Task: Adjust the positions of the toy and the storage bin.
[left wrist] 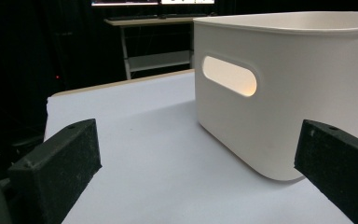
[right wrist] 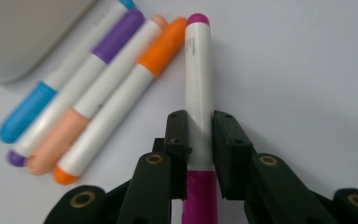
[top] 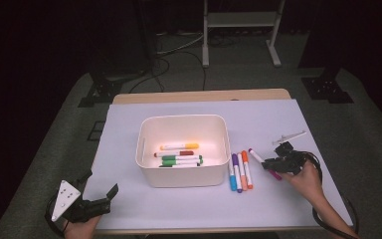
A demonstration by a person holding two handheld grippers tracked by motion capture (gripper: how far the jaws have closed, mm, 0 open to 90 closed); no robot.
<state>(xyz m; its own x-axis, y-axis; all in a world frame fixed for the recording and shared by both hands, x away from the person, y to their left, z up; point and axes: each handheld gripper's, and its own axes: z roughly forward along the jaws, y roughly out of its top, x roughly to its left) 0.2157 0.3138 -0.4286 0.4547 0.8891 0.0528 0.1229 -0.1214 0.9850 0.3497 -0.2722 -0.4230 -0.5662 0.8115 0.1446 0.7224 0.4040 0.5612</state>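
Right of the white bin [top: 183, 180], the right gripper [right wrist: 199, 128] clamps the magenta marker [right wrist: 198, 84] across its long axis; the left gripper [top: 99, 191] gapes idle.

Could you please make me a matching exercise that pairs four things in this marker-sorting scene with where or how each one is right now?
Things:
1. magenta marker
2. green marker
3. left gripper
4. blue marker

States:
A. lying inside the white bin
B. open, holding nothing, at the near left table edge
C. clamped between the jaws of the right gripper
D. lying on the table next to the bin, in a row with purple and orange markers

Pairs: 1-C, 2-A, 3-B, 4-D
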